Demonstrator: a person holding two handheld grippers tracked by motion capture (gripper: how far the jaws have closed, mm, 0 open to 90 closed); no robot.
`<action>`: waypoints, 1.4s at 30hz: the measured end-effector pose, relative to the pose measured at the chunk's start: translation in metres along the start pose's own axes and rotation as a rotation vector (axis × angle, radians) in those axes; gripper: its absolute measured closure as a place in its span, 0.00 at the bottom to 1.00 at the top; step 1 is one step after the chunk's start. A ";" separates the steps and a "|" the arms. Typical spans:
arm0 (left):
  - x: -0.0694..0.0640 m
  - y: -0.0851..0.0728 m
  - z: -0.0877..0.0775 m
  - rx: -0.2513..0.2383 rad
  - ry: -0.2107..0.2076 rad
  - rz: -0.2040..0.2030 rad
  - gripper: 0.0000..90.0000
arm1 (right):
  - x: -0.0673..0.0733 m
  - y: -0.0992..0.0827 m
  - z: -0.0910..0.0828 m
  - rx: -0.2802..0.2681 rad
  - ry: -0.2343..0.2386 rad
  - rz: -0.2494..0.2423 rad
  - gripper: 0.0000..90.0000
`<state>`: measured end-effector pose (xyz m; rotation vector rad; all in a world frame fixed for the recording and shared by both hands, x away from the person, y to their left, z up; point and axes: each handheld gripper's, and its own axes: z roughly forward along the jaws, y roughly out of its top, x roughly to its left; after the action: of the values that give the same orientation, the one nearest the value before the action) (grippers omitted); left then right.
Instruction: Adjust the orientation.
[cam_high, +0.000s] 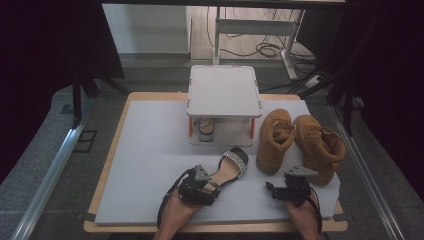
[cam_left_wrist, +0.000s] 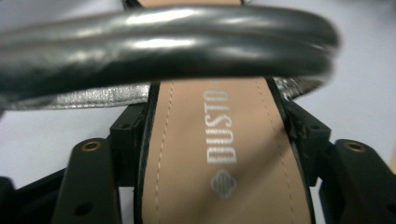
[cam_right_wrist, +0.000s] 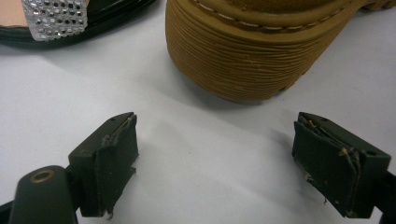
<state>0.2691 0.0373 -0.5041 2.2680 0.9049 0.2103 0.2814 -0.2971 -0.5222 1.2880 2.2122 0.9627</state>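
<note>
A black sandal (cam_high: 232, 167) with a tan insole and a rhinestone toe strap lies on the white mat (cam_high: 150, 150). My left gripper (cam_high: 212, 187) sits at its heel end. In the left gripper view the jaws of this left gripper (cam_left_wrist: 215, 135) stand against both edges of the sandal's sole (cam_left_wrist: 224, 177), under the black ankle strap (cam_left_wrist: 163, 46). My right gripper (cam_high: 280, 186) rests low over the mat, open and with nothing in it. In the right gripper view, this right gripper (cam_right_wrist: 215, 158) faces the toe of a tan boot (cam_right_wrist: 247, 60), with the sandal's strap (cam_right_wrist: 56, 16) at the upper left.
Two tan boots (cam_high: 275, 140) (cam_high: 320, 147) lie side by side right of the sandal. A small white two-level rack (cam_high: 224, 92) stands at the back middle, with a second sandal (cam_high: 205, 129) on its lower level. The mat's left half is bare.
</note>
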 end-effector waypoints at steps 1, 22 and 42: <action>-0.001 0.001 0.001 0.010 0.008 0.002 0.37 | 0.000 0.000 0.000 0.000 0.000 0.000 0.16; -0.003 0.001 -0.007 -0.042 0.013 -0.008 0.44 | 0.000 0.000 0.000 0.000 0.000 0.000 0.16; 0.009 0.030 -0.001 -0.132 0.089 -0.092 0.43 | 0.000 0.000 0.000 0.000 0.000 -0.001 0.16</action>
<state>0.2923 0.0279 -0.4849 2.1047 1.0093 0.3217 0.2815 -0.2973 -0.5221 1.2865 2.2126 0.9621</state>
